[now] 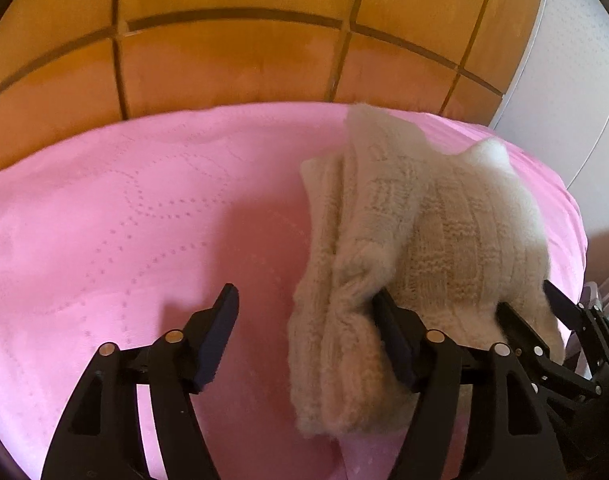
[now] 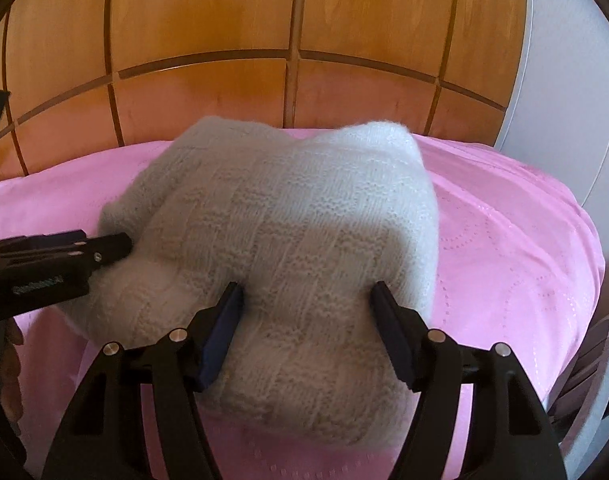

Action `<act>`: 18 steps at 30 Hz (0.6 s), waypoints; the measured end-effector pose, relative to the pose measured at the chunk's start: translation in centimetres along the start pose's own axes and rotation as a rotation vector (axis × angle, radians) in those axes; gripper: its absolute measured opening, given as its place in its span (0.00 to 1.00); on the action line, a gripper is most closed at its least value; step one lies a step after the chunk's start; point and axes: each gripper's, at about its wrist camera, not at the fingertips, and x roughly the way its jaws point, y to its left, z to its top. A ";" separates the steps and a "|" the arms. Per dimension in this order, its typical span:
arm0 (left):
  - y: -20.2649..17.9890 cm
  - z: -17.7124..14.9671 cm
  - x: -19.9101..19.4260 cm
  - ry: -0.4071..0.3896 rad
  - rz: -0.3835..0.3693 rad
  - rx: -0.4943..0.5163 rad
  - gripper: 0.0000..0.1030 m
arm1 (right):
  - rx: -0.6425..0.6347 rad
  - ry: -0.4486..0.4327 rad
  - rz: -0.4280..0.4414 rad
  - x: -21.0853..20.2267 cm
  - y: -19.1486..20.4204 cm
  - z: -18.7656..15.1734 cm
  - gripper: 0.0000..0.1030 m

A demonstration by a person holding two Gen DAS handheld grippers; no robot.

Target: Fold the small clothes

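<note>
A cream knitted garment (image 1: 424, 232) lies bunched and folded over on the pink bedspread (image 1: 124, 220). My left gripper (image 1: 304, 300) is open. Its left finger stands over bare bedspread and its right finger touches the near fold of the knit. In the right wrist view the same knit (image 2: 288, 216) fills the middle, and my right gripper (image 2: 306, 292) straddles its near end, open with knit between the fingers. The left gripper (image 2: 116, 246) shows side-on at the knit's left edge. The right gripper (image 1: 532, 304) shows at the knit's right side in the left wrist view.
A wooden panelled board (image 2: 296, 12) rises behind the bed. A white wall (image 2: 564, 80) stands at the right. The bedspread drops off at its right edge, where a grey and purple object (image 2: 600, 364) sits. A hand (image 2: 8, 340) shows at the left.
</note>
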 end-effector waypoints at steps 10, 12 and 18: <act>-0.6 -1.0 -3.7 -0.072 0.045 0.005 0.66 | 0.059 0.016 0.009 -1.2 -0.1 -0.1 0.73; -0.7 -1.0 -4.1 -0.082 0.052 0.004 0.66 | 0.076 0.024 0.017 -1.8 -0.4 -0.2 0.75; -0.9 -1.4 -5.7 -0.111 0.057 0.001 0.66 | 0.089 0.050 0.026 -3.0 -0.4 -0.7 0.81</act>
